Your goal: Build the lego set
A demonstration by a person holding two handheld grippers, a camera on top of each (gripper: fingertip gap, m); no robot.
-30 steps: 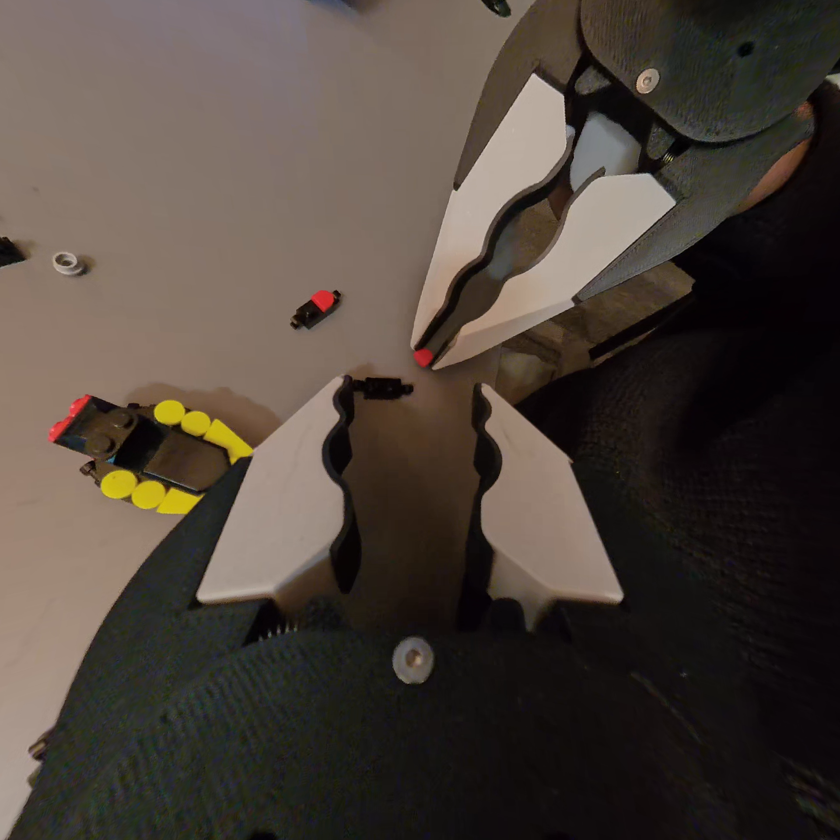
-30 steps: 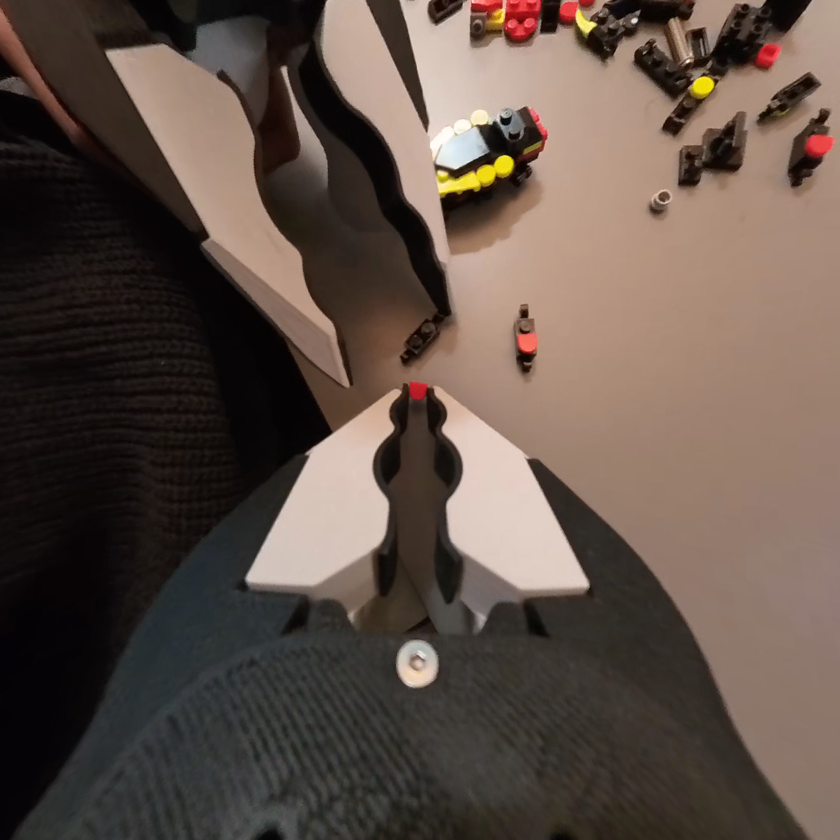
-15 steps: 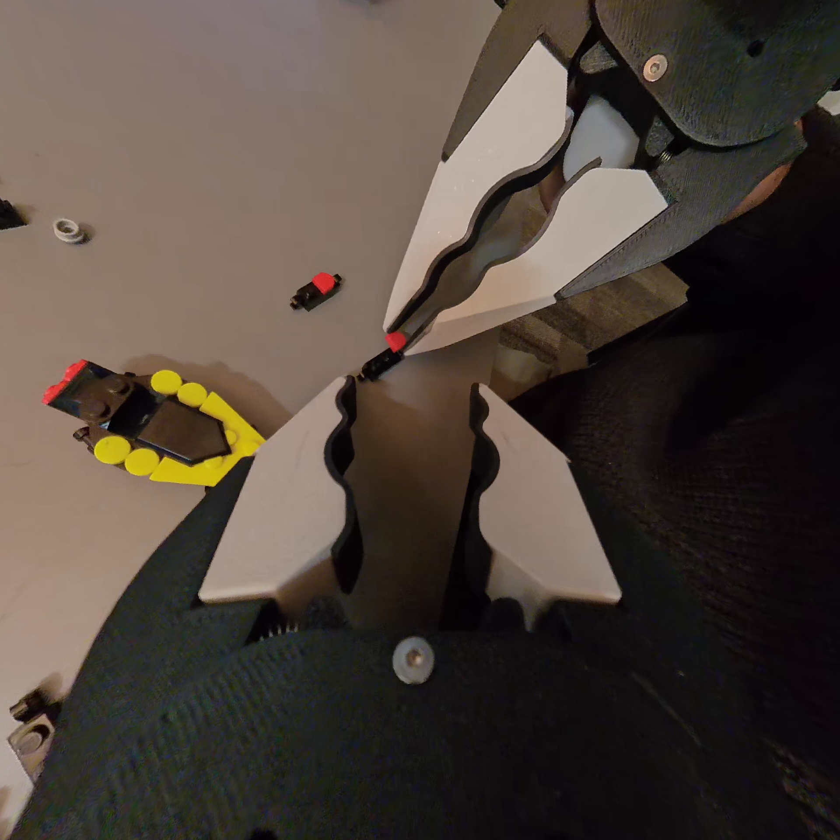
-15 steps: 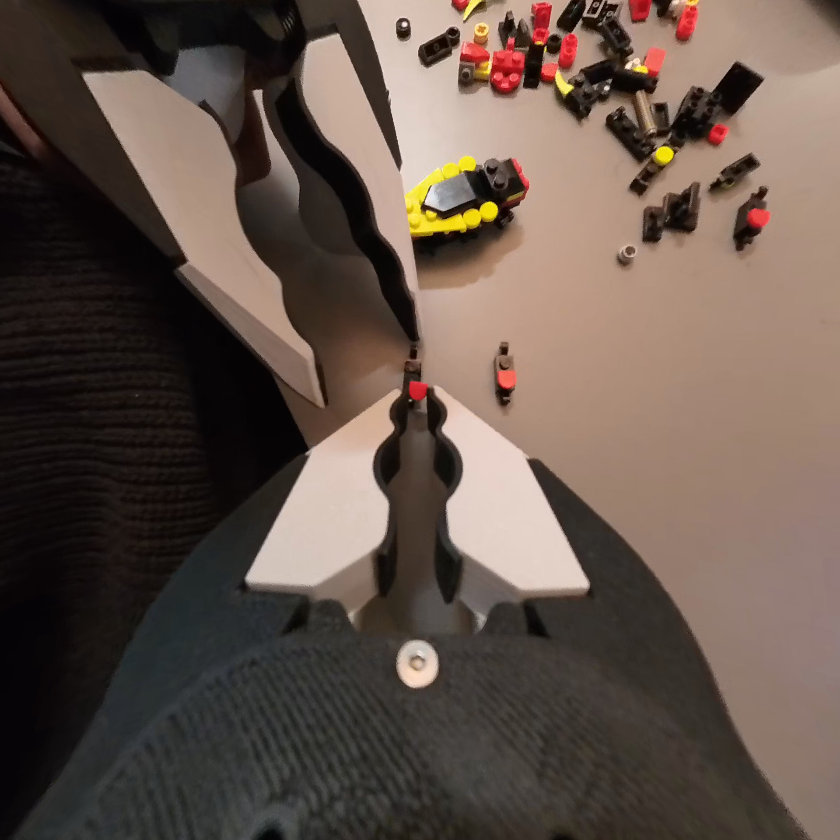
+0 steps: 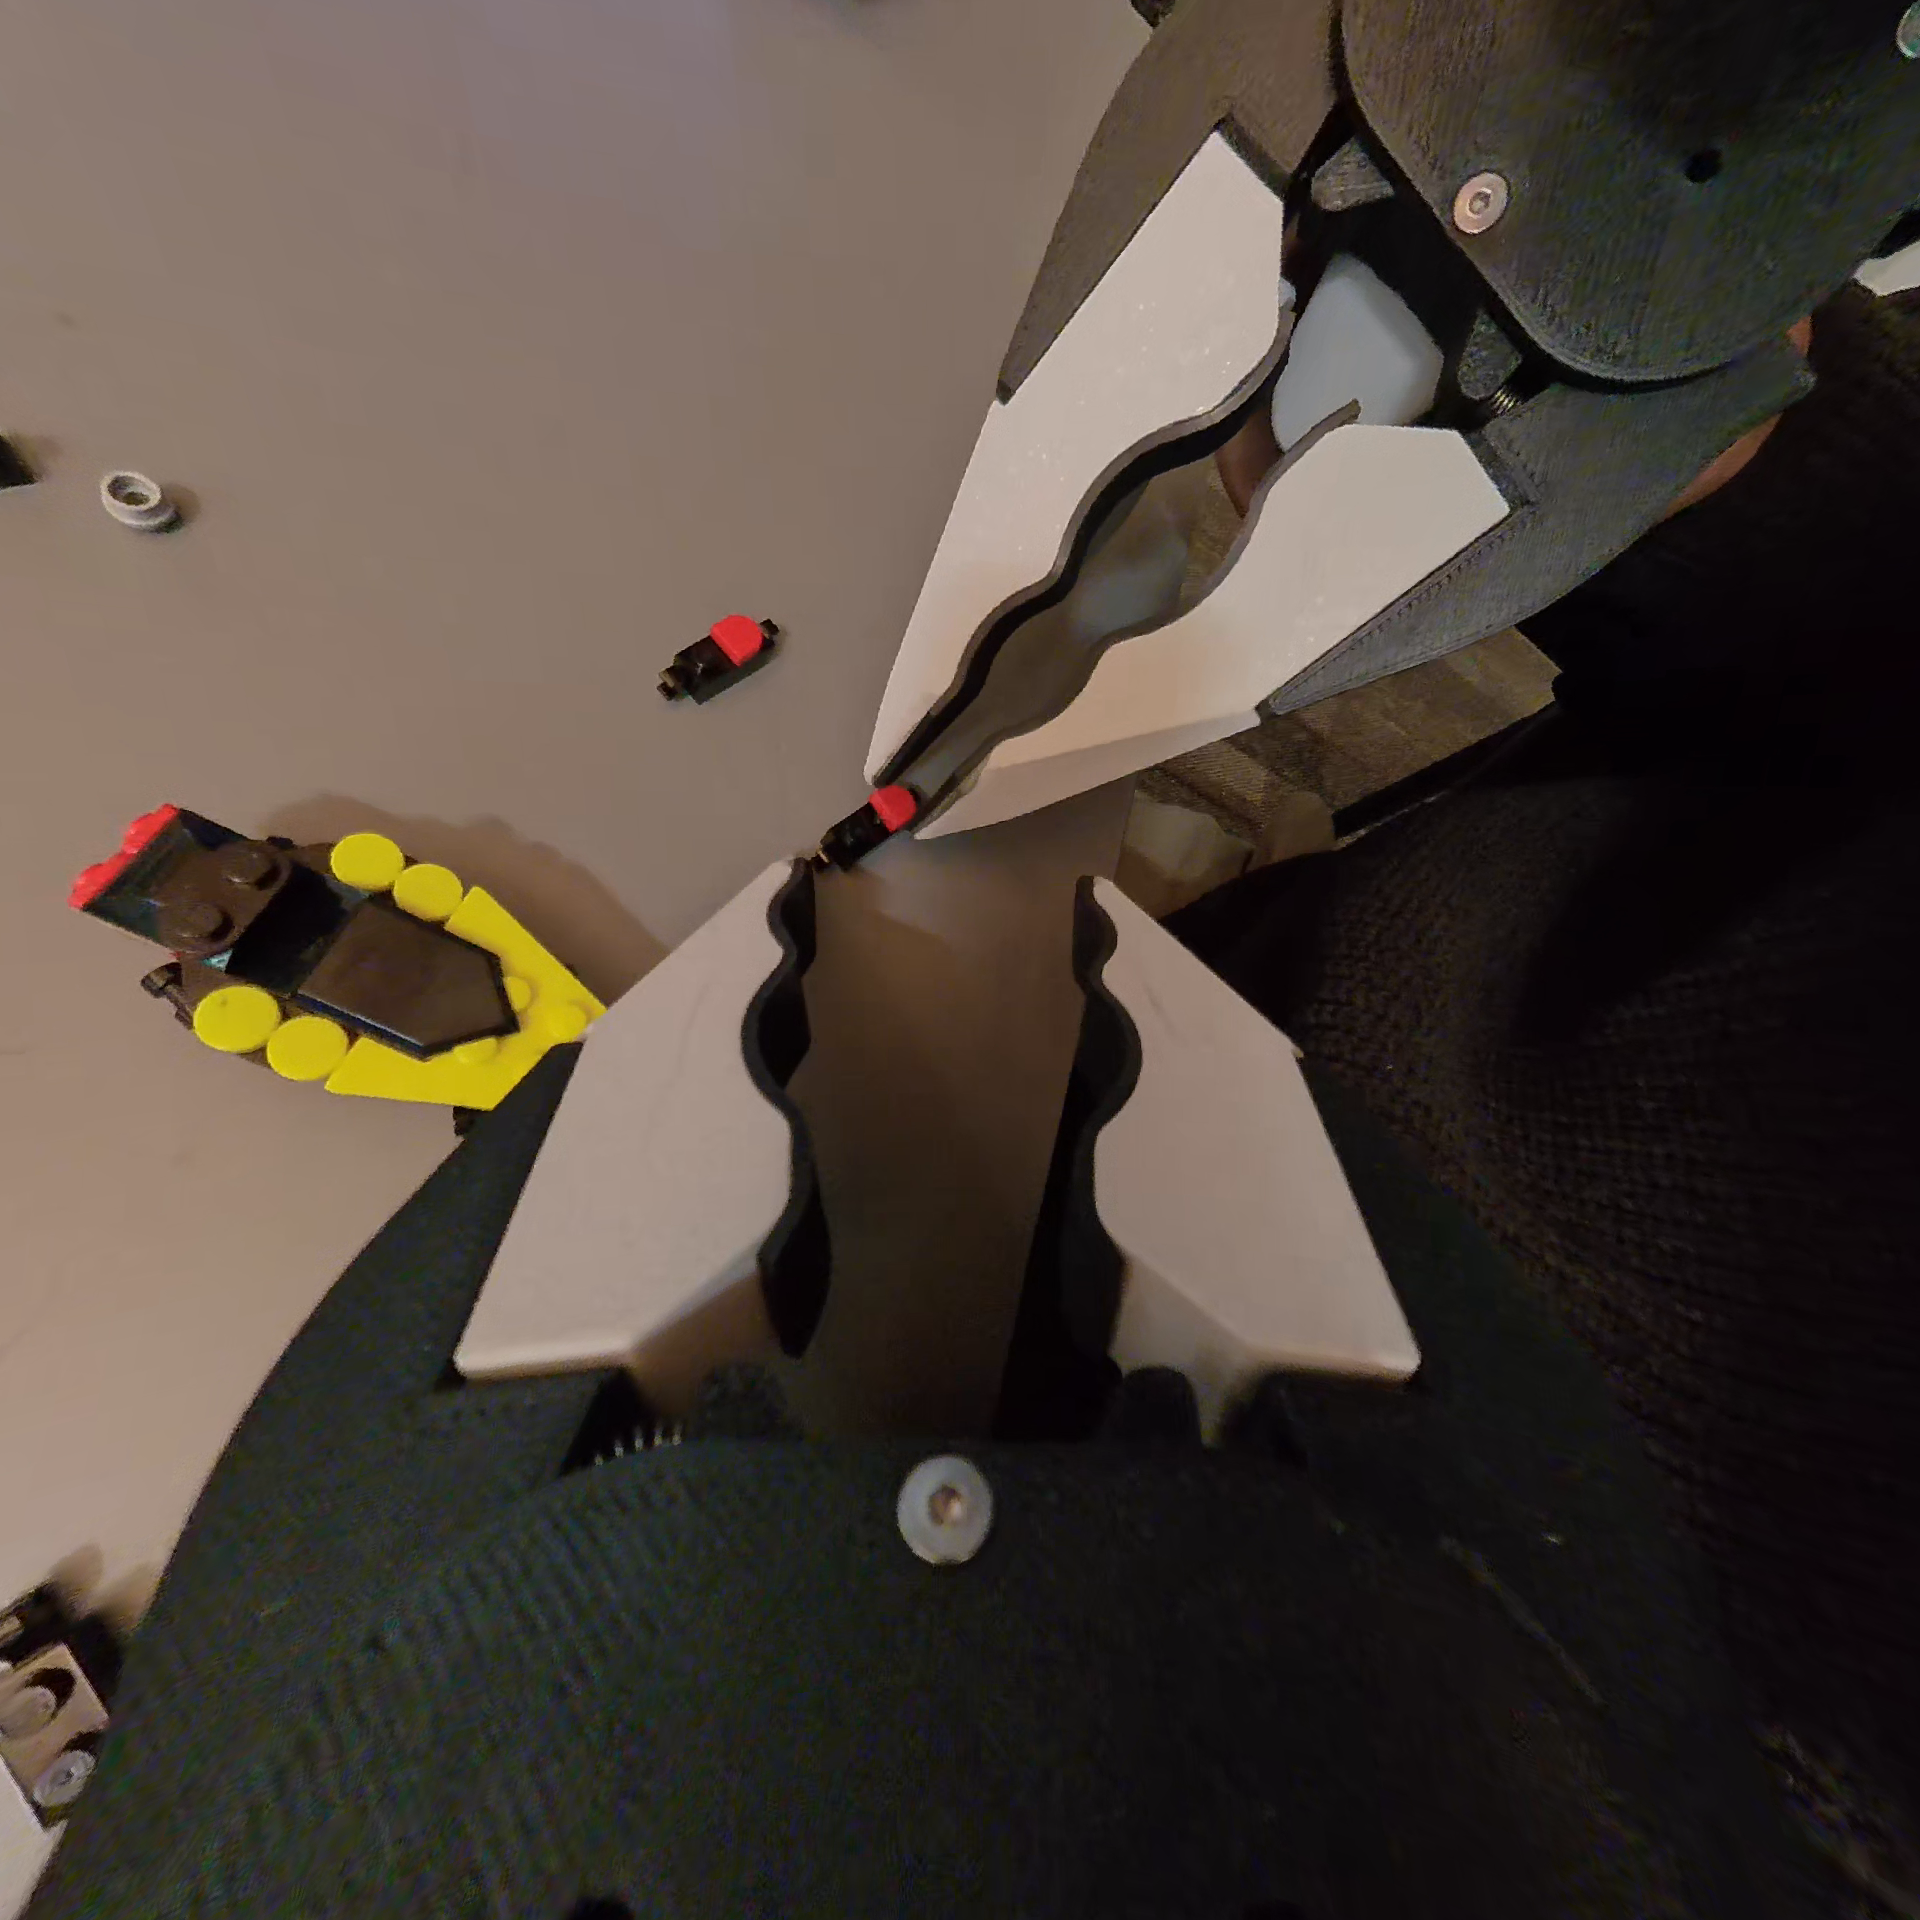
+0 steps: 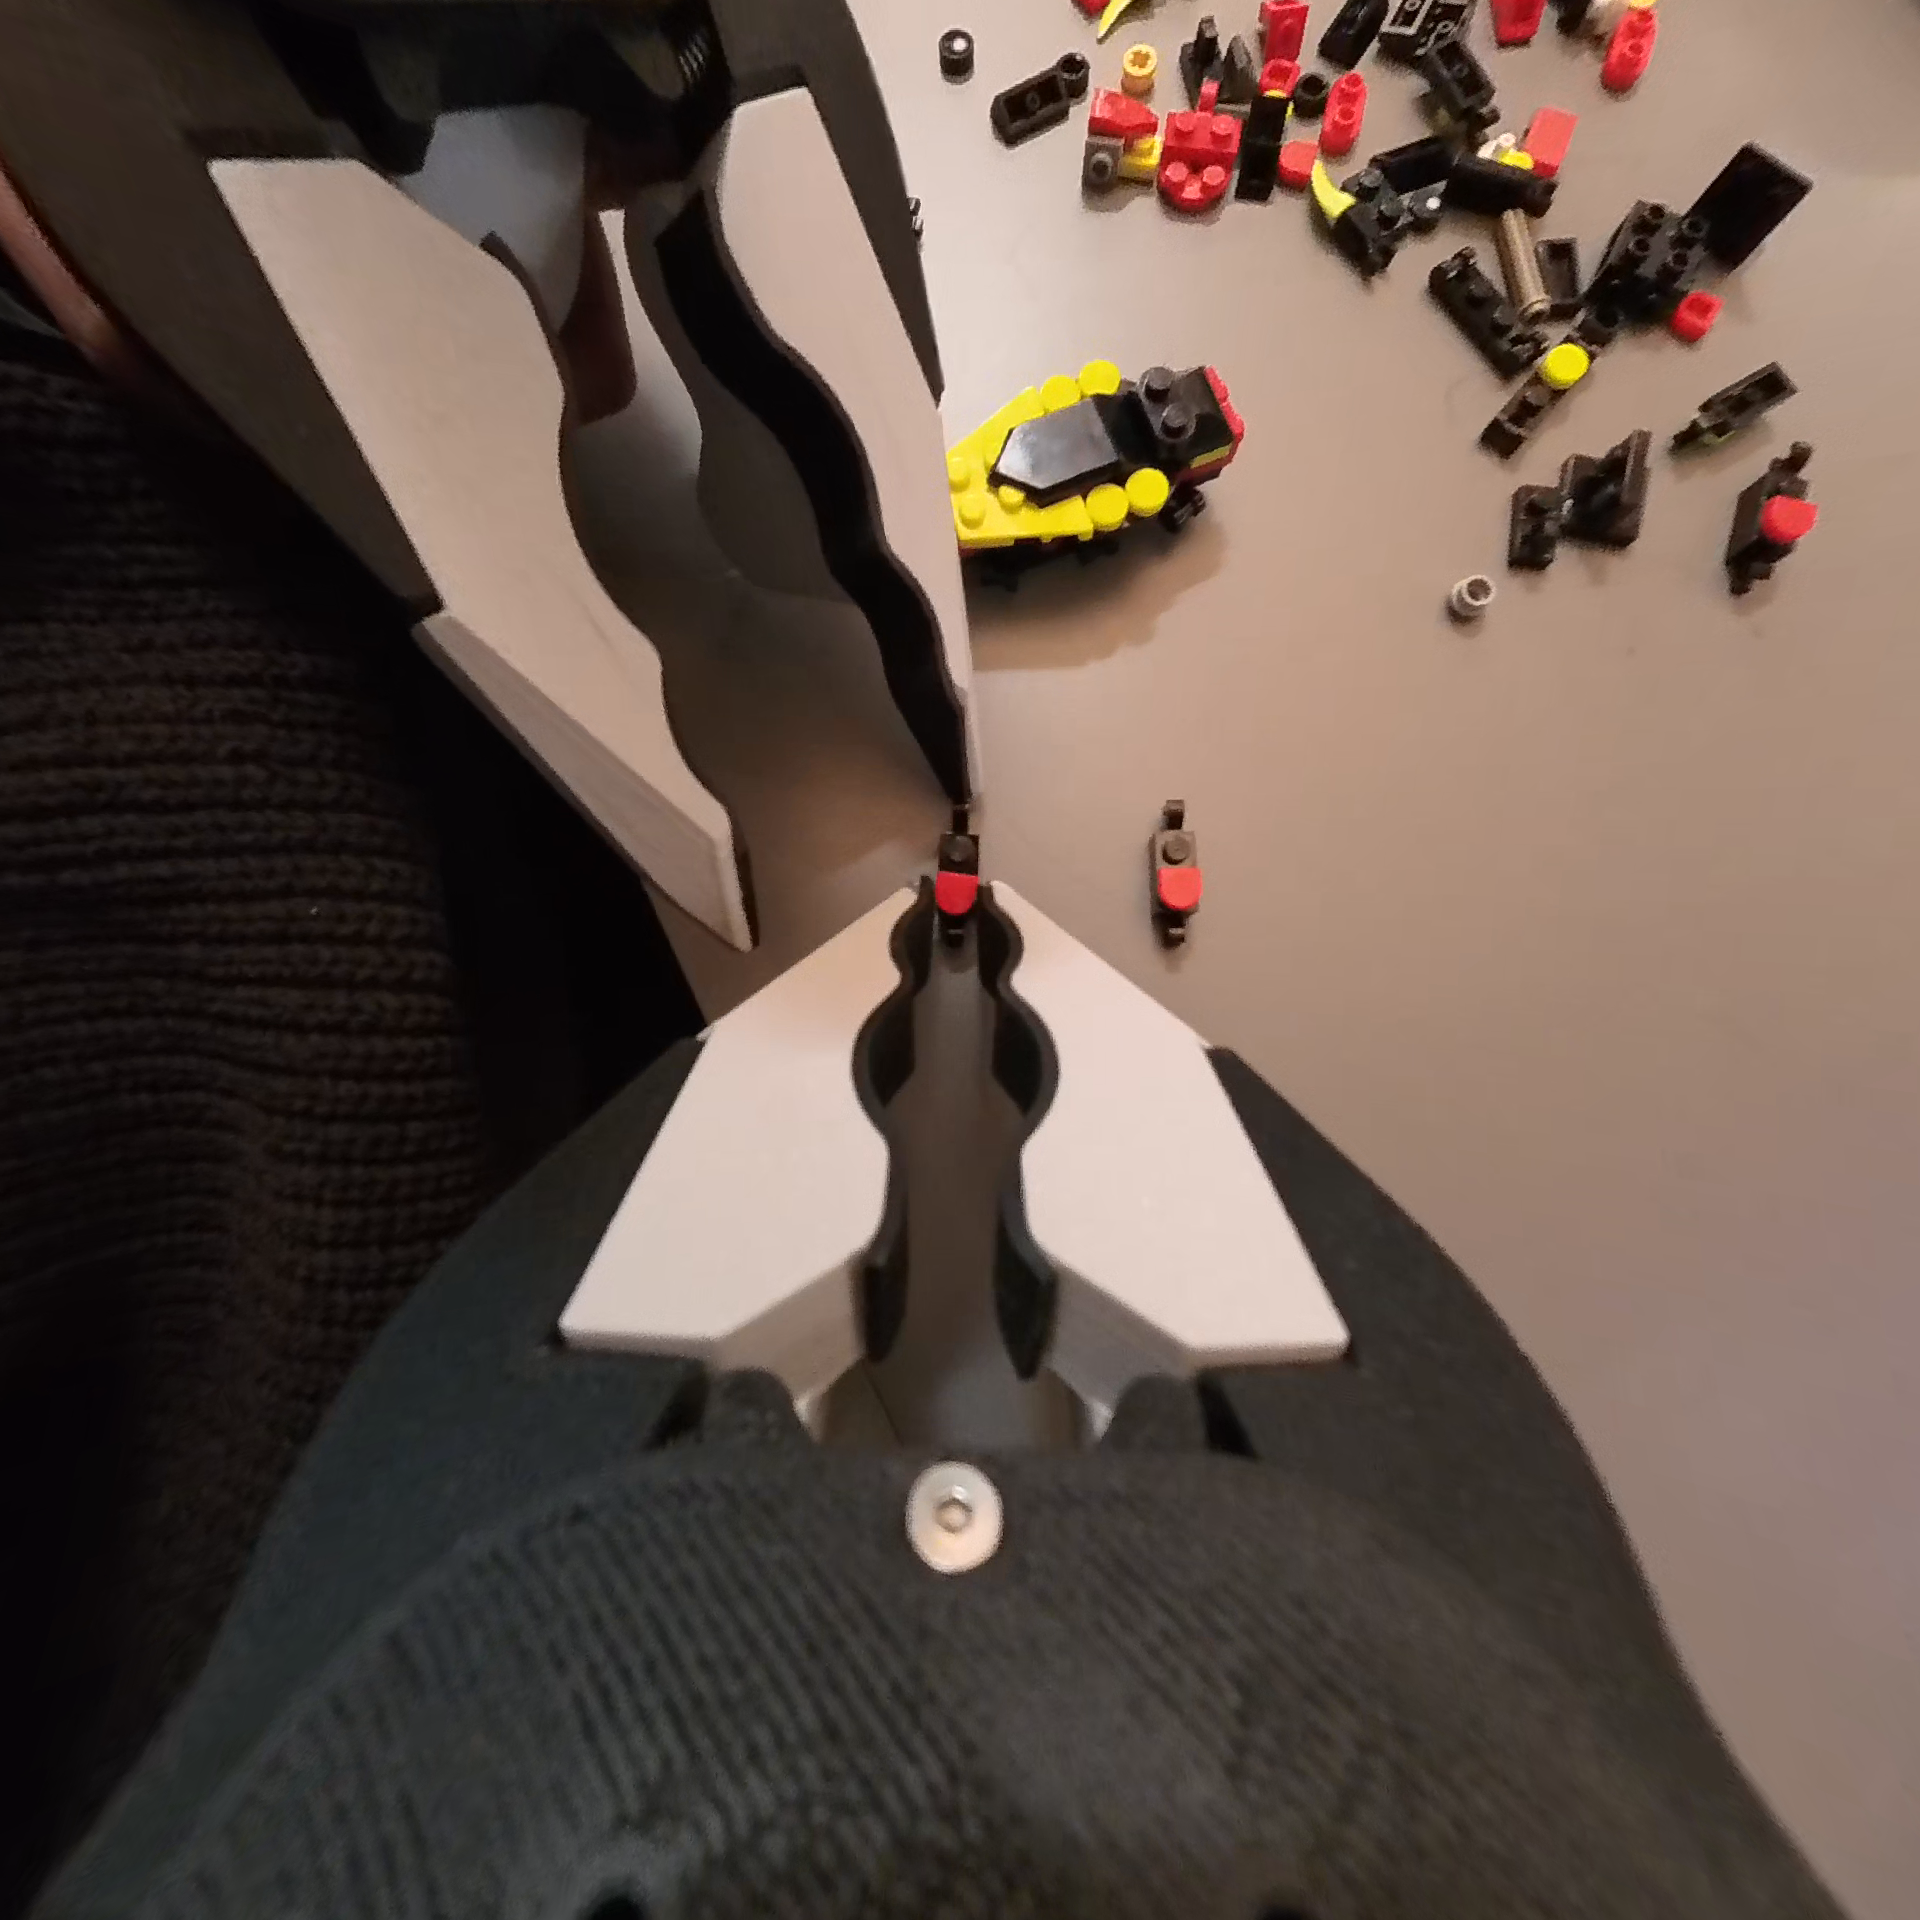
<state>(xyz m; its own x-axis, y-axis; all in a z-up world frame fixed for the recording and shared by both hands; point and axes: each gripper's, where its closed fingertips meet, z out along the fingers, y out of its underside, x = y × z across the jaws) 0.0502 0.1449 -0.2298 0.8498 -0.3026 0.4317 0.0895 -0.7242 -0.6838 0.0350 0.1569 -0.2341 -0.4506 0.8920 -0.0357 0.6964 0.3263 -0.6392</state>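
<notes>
Red brick (image 6: pixel 954 891) pinched in R gripper (image 6: pixel 954 902); L gripper (image 5: pixel 940 883) open; any markings unreadable.

The setting looks like an indoor desk or hobby table, though whether home or office cannot be told. A smooth grey tabletop (image 6: pixel 1455 935) carries scattered toy building bricks (image 6: pixel 1382 156) in black, red and yellow, and a small half-built yellow and black brick vehicle (image 6: pixel 1091 457). Past the table edge a strip of grey woven carpet (image 5: pixel 1340 738) shows. A person in a dark knitted sweater (image 5: pixel 1558 1091) sits close against the table. The light is dim and warm.
</notes>
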